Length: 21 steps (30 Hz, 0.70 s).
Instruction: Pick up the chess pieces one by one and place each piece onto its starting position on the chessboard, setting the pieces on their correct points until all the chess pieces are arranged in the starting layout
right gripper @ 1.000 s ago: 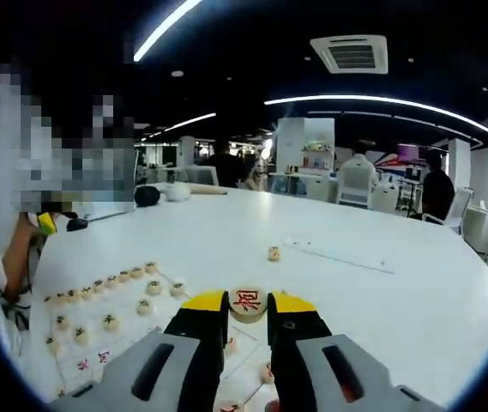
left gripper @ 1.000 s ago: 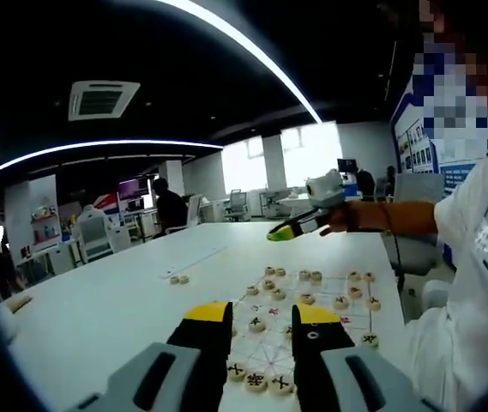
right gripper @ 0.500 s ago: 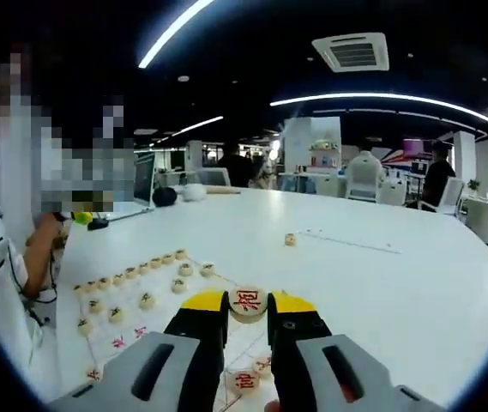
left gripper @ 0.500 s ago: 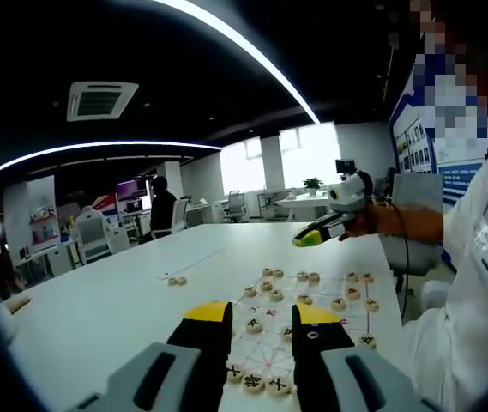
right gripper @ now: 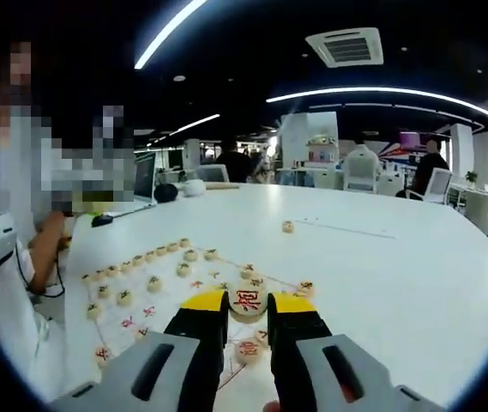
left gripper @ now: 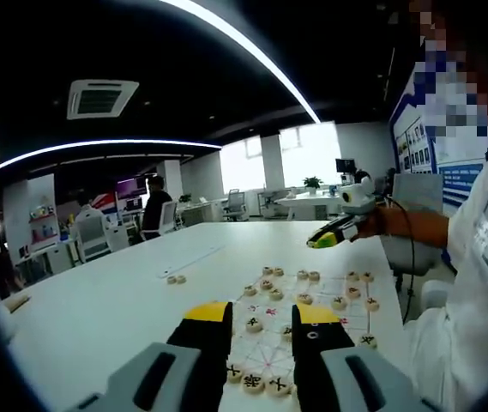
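— Chess piece (right gripper: 247,301) w/ red mark: where?
— Still clamped in right claw (right gripper: 247,311), now lower, over chessboard (right gripper: 194,284) on counter (right gripper: 398,275); more rows visible vs. 1 s ago.
— Left claw (left gripper: 262,316)?
— Jaws apart, empty, steady above near pieces (left gripper: 256,381); right claw at far right.

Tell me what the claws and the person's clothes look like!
Each claw, the left claw and the right claw, has two black fingers with yellow tips on grey bodies with dark slots. In the left gripper view the right claw has a white box on top. The person wears a white top with a badge.
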Motion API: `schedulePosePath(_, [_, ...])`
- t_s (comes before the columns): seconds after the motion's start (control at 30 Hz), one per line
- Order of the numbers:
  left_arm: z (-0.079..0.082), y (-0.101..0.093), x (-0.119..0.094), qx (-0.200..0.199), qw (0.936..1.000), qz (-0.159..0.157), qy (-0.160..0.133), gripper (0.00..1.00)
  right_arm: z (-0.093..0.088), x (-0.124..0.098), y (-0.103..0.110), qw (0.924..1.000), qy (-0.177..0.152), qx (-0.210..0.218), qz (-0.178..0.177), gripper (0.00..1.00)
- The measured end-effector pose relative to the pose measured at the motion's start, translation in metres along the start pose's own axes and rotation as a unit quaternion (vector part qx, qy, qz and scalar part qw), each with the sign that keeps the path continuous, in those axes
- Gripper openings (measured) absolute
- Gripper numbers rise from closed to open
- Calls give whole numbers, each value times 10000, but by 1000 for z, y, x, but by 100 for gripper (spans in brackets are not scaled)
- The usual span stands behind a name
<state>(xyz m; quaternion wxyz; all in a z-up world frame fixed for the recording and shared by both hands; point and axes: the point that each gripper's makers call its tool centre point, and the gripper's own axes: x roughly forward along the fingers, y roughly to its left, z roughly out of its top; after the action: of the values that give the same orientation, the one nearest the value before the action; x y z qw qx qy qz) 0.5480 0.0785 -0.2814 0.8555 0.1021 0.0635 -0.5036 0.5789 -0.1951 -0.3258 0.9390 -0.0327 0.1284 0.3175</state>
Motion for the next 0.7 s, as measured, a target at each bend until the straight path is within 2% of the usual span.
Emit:
schedulePosePath(0.13, [0,0,0,0,10000,0,5,29,-3,8,-6,9998,109,-18,-138,20])
schedulePosePath(0.33, [0,1,0,-8,10000,13,7,29,-17,31,-13,9985,436,-133,-316,20])
schedulePosePath(0.7, [1,4,-4,-18,10000,64,-33,29,-45,60,-35,9947,851,118,-573,20])
